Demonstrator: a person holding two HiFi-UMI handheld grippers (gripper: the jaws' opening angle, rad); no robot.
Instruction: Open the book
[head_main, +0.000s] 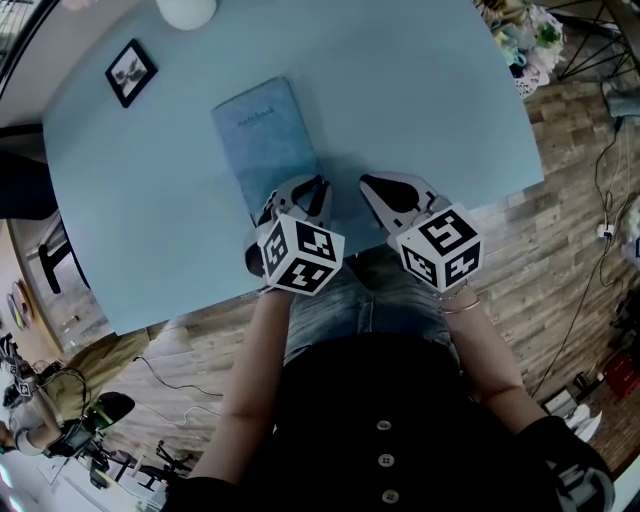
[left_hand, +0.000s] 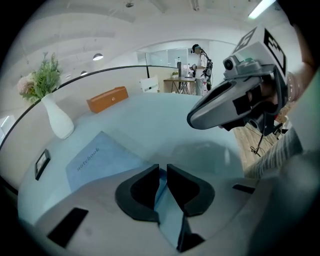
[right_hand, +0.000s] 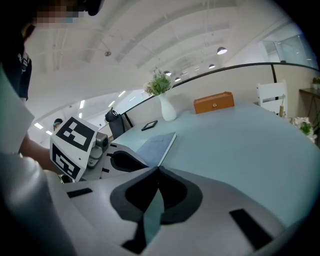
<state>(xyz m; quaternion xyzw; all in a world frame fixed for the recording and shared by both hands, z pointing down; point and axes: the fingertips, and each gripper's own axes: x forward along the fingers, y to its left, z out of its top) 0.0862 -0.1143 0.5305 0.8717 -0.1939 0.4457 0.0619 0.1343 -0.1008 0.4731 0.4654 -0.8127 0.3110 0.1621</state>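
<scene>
Pale blue notebook (head_main: 265, 135), closed, with the word "notebook" printed on its cover, lies flat on a light blue table (head_main: 420, 100). Left gripper (left_hand: 163, 172) sits at its near right corner, jaws almost together; whether they pinch the cover is unclear. Right gripper (right_hand: 157, 171), jaws together and empty, hovers just beside. Only the gripper views show an orange box (left_hand: 107, 99) farther back.
</scene>
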